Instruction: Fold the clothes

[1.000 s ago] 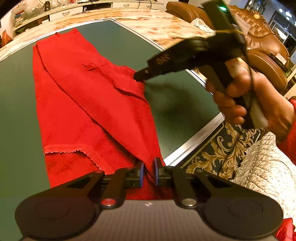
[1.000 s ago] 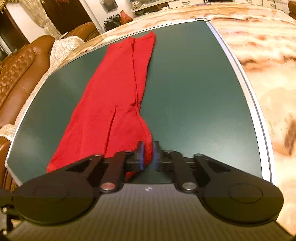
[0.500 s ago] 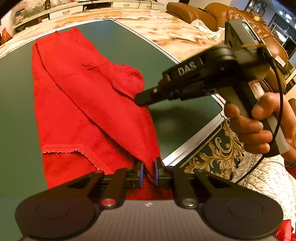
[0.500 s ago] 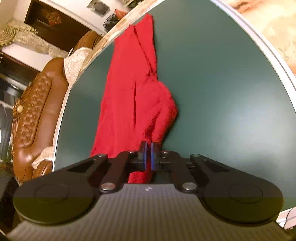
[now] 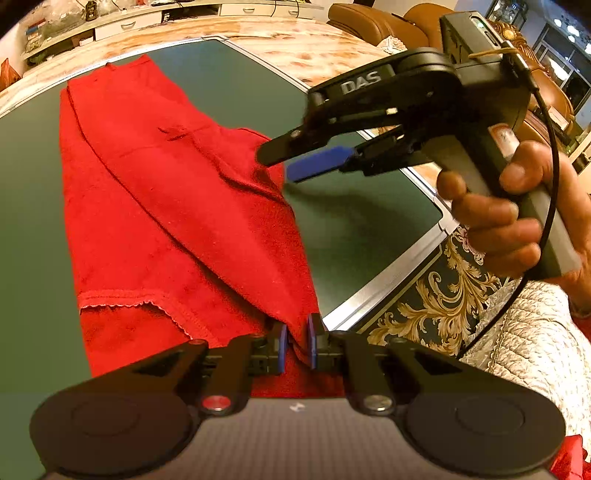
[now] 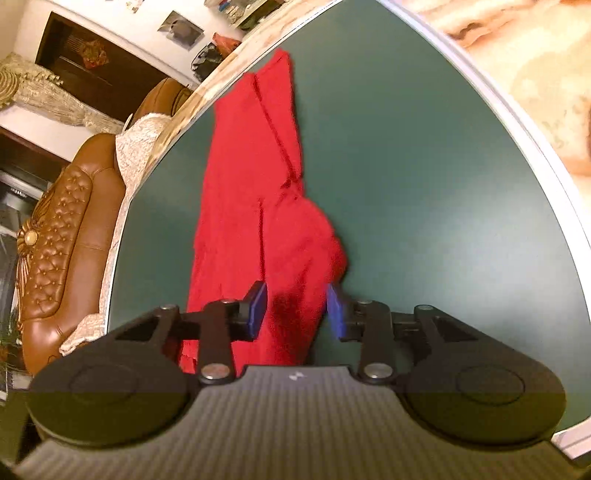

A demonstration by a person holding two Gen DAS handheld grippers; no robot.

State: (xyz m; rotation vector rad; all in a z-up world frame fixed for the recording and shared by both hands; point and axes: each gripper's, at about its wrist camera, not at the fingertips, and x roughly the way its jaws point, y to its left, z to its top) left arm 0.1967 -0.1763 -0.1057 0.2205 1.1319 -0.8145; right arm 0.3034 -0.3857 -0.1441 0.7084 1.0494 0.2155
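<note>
Red garment point(image 5: 177, 206), plain, scalloped stitched hem. Table point(image 5: 354, 229) top dark green, silver-grey rim. Left gripper point(image 5: 295, 347) black, blue pads, one red and one silver pivot cap. Right gripper point(image 6: 295, 306) black, blue pads, silver caps, white "DAS" lettering seen from left wrist. Sofa point(image 6: 62, 236) tan-brown tufted leather, cream lace cover. Floor point(image 5: 303, 40) beige-orange marble. Table side point(image 5: 436, 299) dark with gold scrollwork.

A: Garment point(image 5: 177, 206) lying lengthwise on table point(image 5: 354, 221), near end overhanging the near edge by left gripper point(image 5: 295, 347).

B: Right gripper point(image 5: 284, 162) above the garment's right edge, hand point(image 5: 517, 221) behind it, right of table. Sofa point(image 6: 62, 243) beyond the table's left edge in the right wrist view, cabinet point(image 5: 147, 18) behind the far end.
</note>
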